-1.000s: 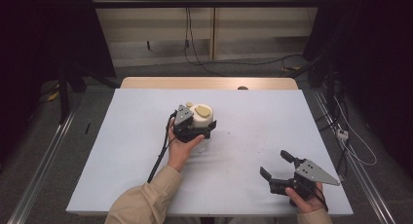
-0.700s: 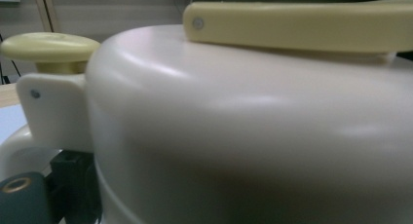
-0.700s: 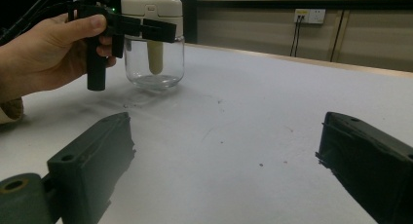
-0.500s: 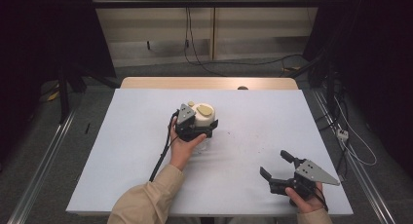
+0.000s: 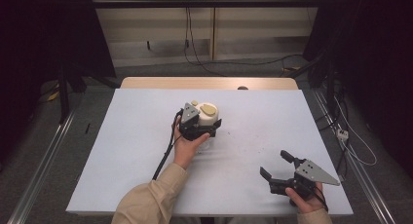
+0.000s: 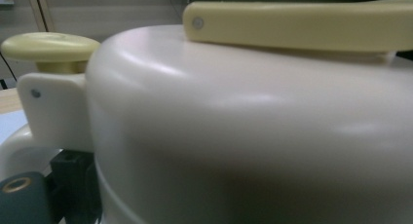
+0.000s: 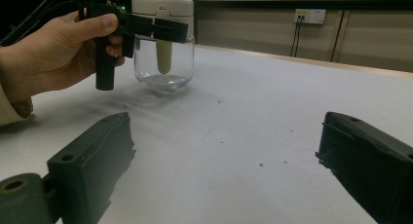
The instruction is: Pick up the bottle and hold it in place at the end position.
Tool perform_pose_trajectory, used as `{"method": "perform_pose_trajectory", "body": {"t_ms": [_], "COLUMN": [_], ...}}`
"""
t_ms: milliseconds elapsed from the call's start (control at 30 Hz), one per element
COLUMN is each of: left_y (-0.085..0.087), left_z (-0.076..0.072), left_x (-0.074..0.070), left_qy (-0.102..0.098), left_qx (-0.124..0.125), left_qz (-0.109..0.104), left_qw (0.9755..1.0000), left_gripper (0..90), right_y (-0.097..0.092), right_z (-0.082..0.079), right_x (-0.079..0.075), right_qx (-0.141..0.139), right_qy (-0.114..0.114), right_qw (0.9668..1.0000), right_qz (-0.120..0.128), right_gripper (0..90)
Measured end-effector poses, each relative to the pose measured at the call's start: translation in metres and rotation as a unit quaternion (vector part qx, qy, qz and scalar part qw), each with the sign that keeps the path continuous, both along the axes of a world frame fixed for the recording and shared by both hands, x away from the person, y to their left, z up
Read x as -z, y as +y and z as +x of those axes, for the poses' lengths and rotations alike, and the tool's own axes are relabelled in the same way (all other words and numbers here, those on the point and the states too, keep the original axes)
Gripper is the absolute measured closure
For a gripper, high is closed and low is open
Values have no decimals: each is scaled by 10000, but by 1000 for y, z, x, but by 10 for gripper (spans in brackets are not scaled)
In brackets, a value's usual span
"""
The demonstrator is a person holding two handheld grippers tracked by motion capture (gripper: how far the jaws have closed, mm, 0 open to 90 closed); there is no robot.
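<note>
the white table point(image 5: 122, 156) carried the clear jar with a cream lid point(image 5: 207, 118) at frame centre, barely moved over the last second. the left gripper point(image 5: 207, 127) stayed clenched on the jar's lid, suggesting a steadying hold. the right gripper point(image 5: 276, 166), lower right, rested with jaws spread, unchanged.

Between the earlier high views and this one, my left gripper point(image 5: 207, 124) and the cream-lidded jar point(image 5: 208, 115) it clasped shifted only slightly, up and to the right of frame centre. I could detect no other change anywhere.
</note>
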State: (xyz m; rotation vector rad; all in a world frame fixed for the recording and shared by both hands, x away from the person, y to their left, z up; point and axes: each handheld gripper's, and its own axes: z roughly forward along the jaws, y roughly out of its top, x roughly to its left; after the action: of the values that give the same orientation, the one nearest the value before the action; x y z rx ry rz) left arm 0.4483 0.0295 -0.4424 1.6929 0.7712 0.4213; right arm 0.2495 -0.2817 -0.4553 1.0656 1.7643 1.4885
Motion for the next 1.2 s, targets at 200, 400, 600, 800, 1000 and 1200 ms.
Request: {"method": "perform_pose_trajectory", "body": {"t_ms": [200,400,600,800,1000,1200], "left_y": [-2,-3,-4,-5,-7,-10], "left_z": [2,3,5,5,6,6], "left_x": [1,4,6,6,4,5], "left_qy": [-6,-8,-5,-37,-52,-46], "left_qx": [-20,-39,-37,-49,6,0], "left_qz": [24,16,38,74,100,106], "left_qw": [10000,10000,10000,10000,9999,9999], "left_gripper": [63,63,63,63,63,63], "right_y": [0,0,0,0,0,0], "right_z": [0,0,0,0,0,0], "right_x": [0,0,0,0,0,0], "right_qx": [6,6,6,2,7,5], "right_qy": [8,10,5,3,0,-6], "right_qw": [10000,10000,10000,10000,10000,10000], "right_qz": [19,18,20,19,12,11], "right_gripper": [48,49,49,49,48,48]}}
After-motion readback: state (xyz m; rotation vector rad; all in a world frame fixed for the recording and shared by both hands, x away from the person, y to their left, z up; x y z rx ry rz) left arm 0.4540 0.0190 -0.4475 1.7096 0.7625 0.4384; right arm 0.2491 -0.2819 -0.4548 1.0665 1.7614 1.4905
